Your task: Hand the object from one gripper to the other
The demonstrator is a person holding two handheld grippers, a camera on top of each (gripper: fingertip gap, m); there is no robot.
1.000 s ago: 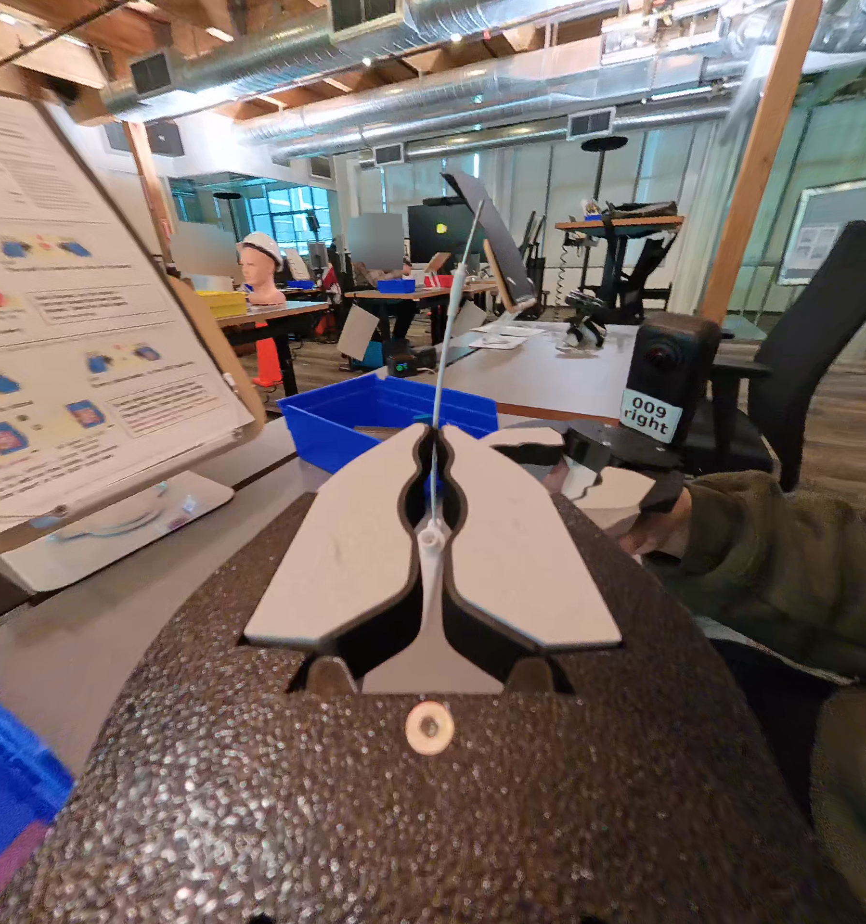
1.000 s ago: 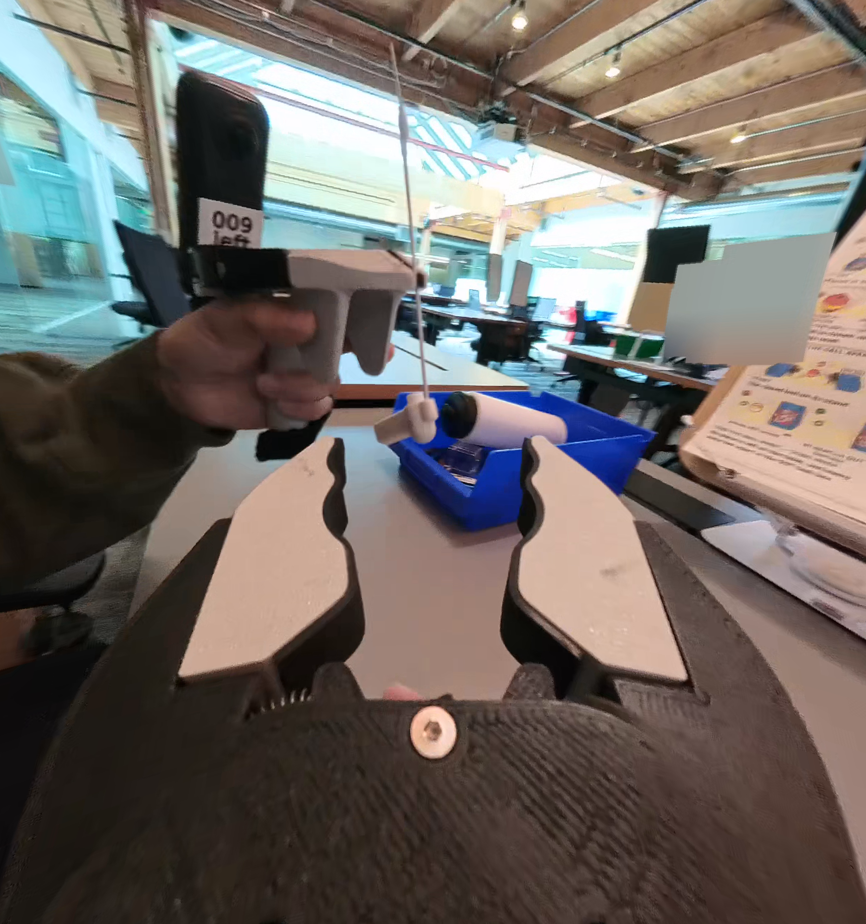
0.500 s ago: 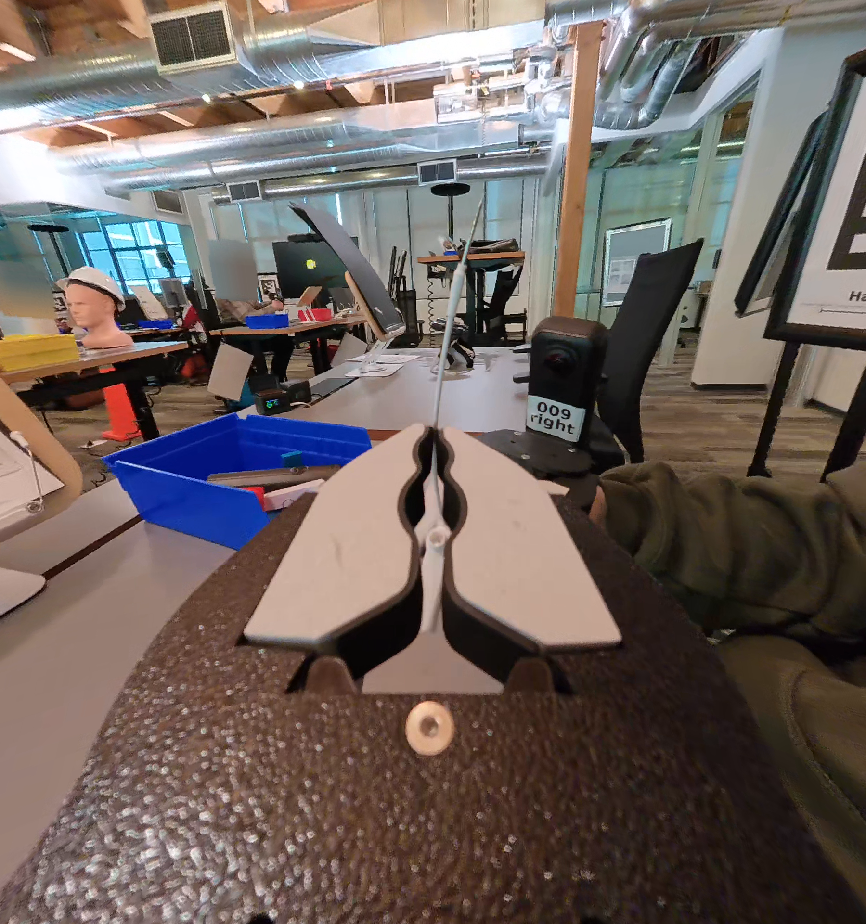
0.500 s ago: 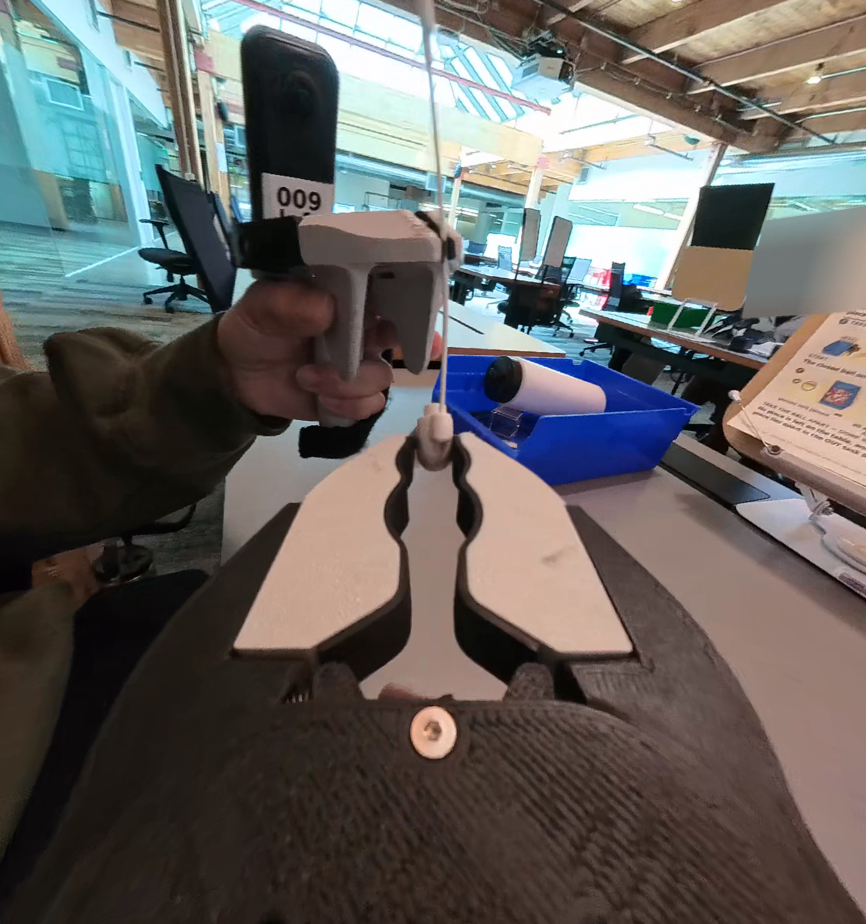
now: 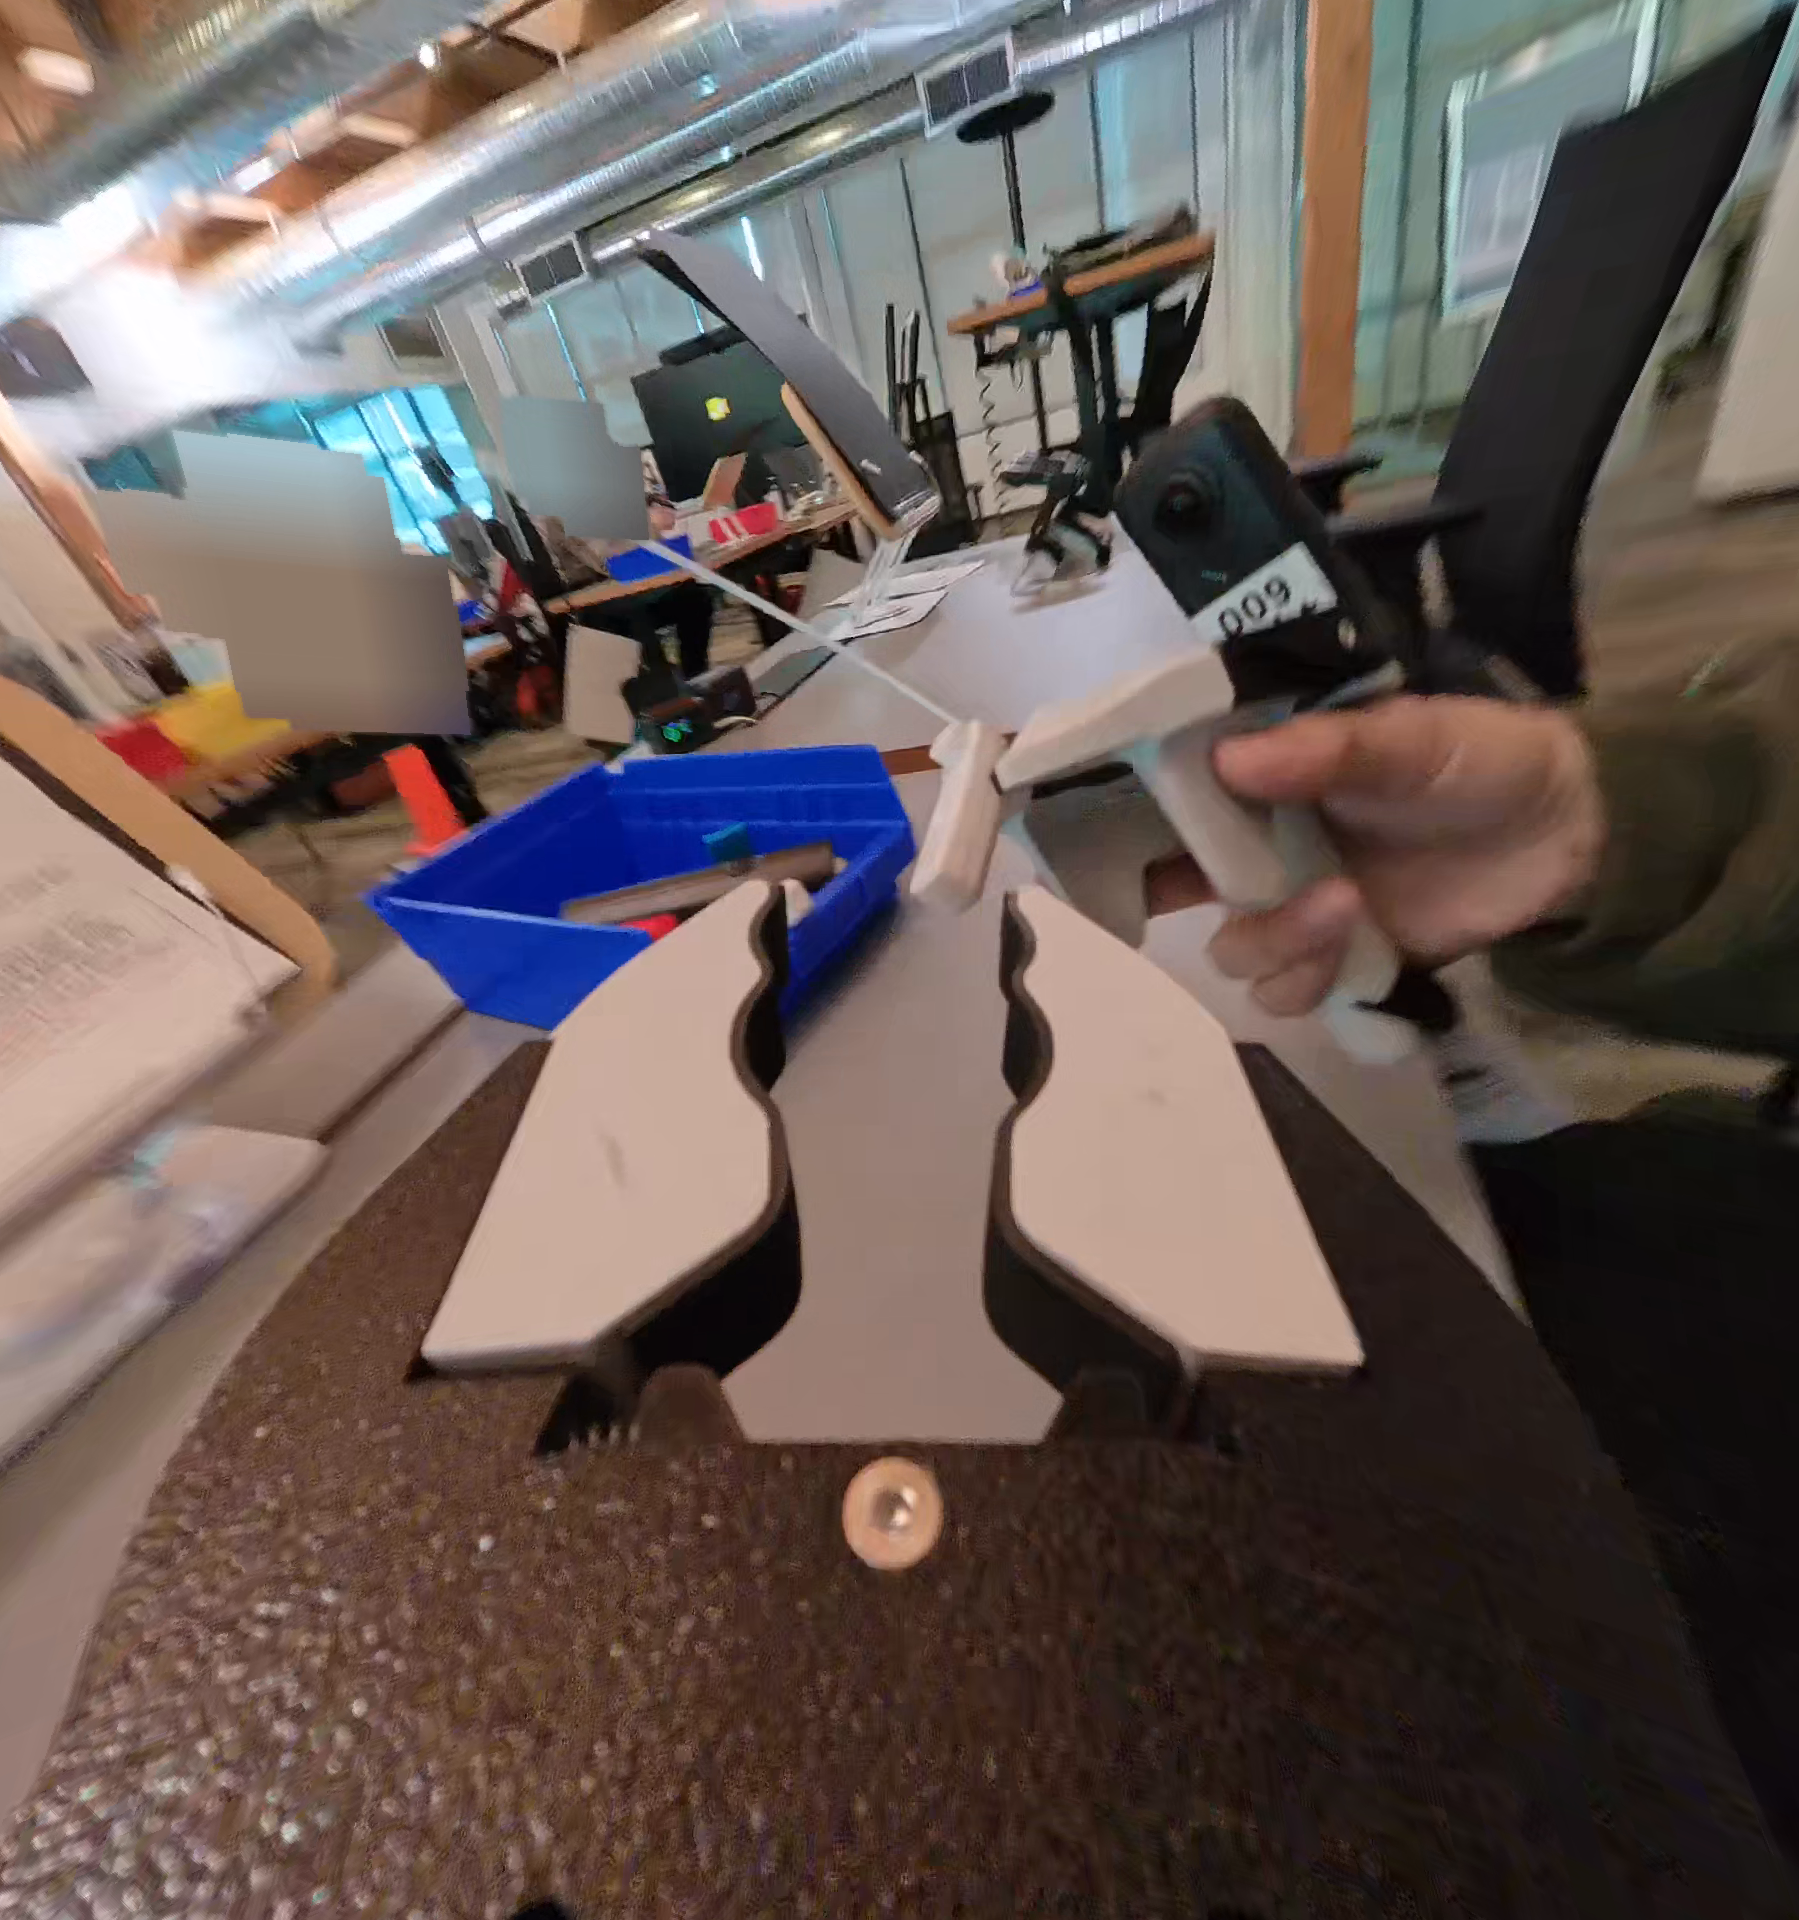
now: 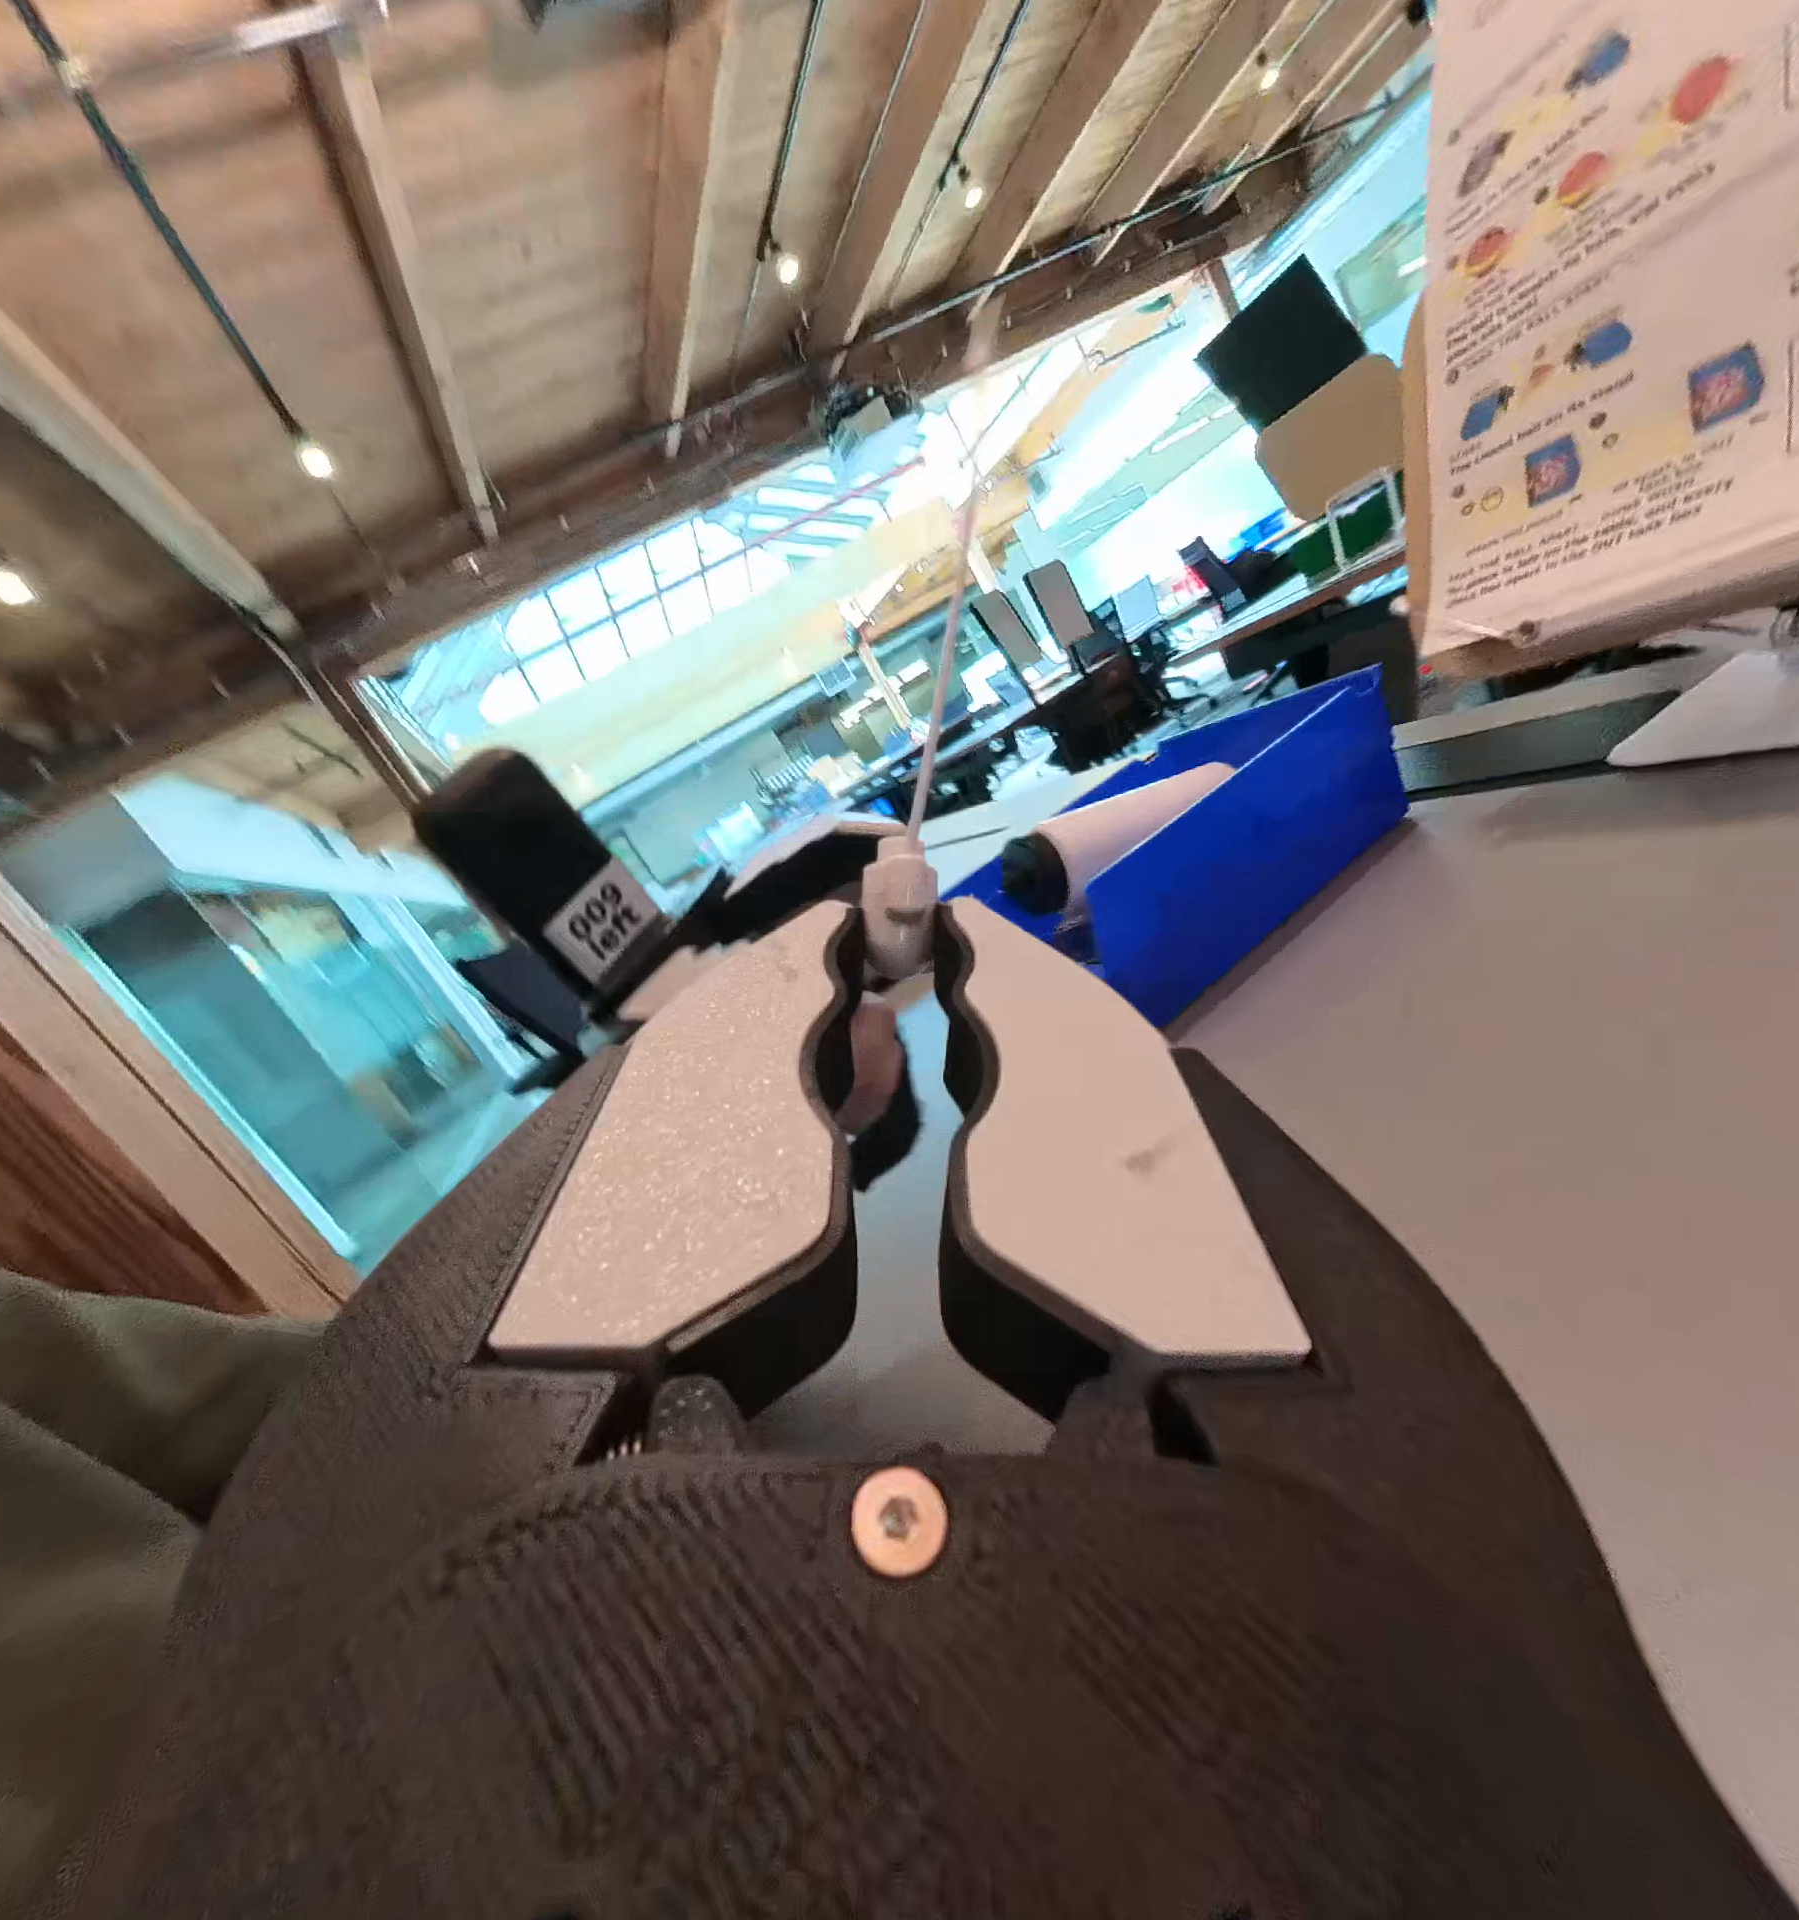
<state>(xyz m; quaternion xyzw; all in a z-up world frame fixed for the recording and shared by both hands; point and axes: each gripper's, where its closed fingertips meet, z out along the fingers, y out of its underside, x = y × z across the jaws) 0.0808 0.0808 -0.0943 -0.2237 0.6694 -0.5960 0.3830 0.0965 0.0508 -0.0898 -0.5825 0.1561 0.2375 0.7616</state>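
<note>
The left gripper point(image 5: 887, 914) now stands with its jaws apart and nothing between them, while half a second ago it was clamped on the thin white object. The object point(image 6: 901, 914), a small white block with a long thin rod, is now pinched at the block between the tips of the right gripper point(image 6: 899, 940), and the rod points up and away from it. In the left wrist view the same object point(image 5: 962, 821) hangs just ahead of the empty left gripper, a little to its right, at the tip of the right gripper point(image 5: 1004, 777), which a hand point(image 5: 1414, 831) holds. So the object has passed from left to right, and I judge the hand-over itself is done; what remains is probably only to move the two grippers apart. Ahead of the left gripper, slightly to its left, a blue bin point(image 5: 521, 935) stands on the grey tabletop point(image 5: 251, 1081); inside it I see a flat greyish piece, something small and teal and something red, too blurred to name. From the right gripper the bin point(image 6: 1248, 831) is ahead and to the right, and a white roll with a black end point(image 6: 1113, 836) lies in it.
</note>
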